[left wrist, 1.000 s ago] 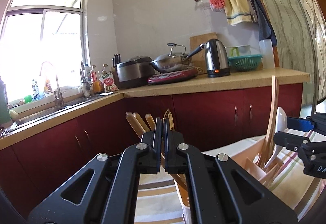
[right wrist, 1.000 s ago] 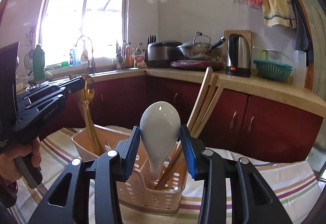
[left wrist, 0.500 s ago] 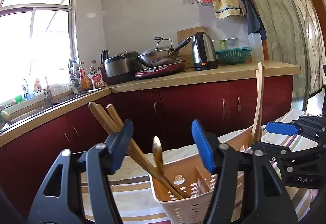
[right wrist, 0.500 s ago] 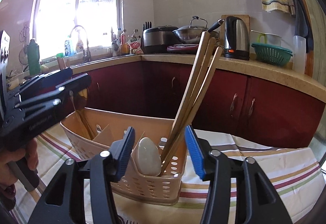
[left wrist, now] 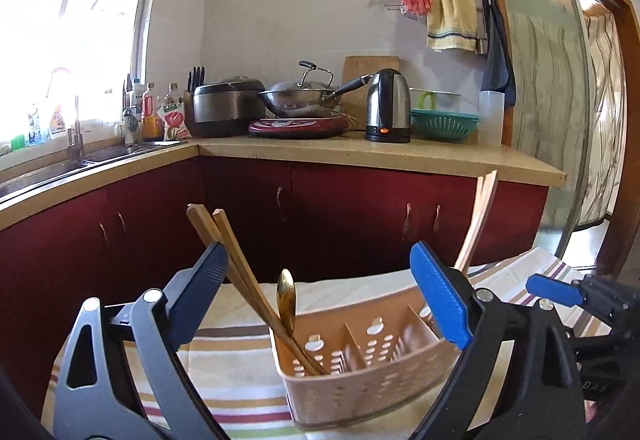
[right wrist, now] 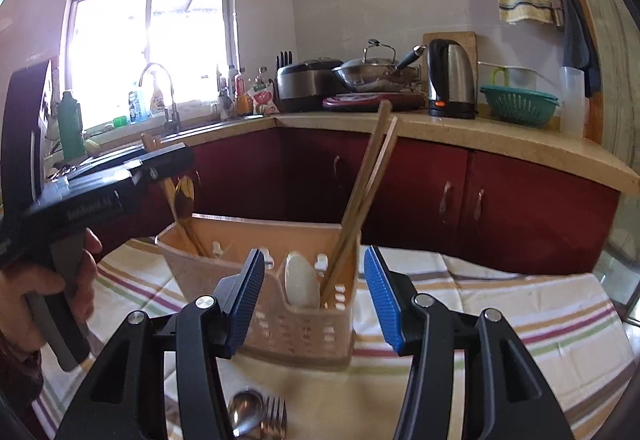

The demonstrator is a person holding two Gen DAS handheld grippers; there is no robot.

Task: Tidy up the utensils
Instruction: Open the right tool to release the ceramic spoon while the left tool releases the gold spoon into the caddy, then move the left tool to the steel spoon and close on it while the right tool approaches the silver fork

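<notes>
A beige perforated utensil caddy point(left wrist: 360, 372) point(right wrist: 248, 252) stands on a striped cloth. In it a gold spoon point(left wrist: 287, 302) and wooden chopsticks point(left wrist: 236, 268) lean at one end. A white ceramic spoon point(right wrist: 301, 282) and more chopsticks point(right wrist: 366, 196) stand at the other end. My left gripper point(left wrist: 324, 296) is open and empty just behind the caddy. My right gripper point(right wrist: 314, 292) is open and empty in front of the white spoon. A metal spoon point(right wrist: 245, 414) and a fork point(right wrist: 276, 418) lie on the cloth below the right gripper.
The striped cloth point(right wrist: 500, 316) covers the table. Red cabinets point(left wrist: 360, 216) and a counter with a kettle point(left wrist: 387, 105), wok point(left wrist: 300, 96), rice cooker point(left wrist: 224, 106) and green colander point(left wrist: 444, 122) stand behind. A sink point(left wrist: 72, 160) lies under the window at left.
Both grippers have opened and drawn back from the caddy. The left let go of the gold spoon and the right let go of the white spoon; both spoons now stand in the caddy.
</notes>
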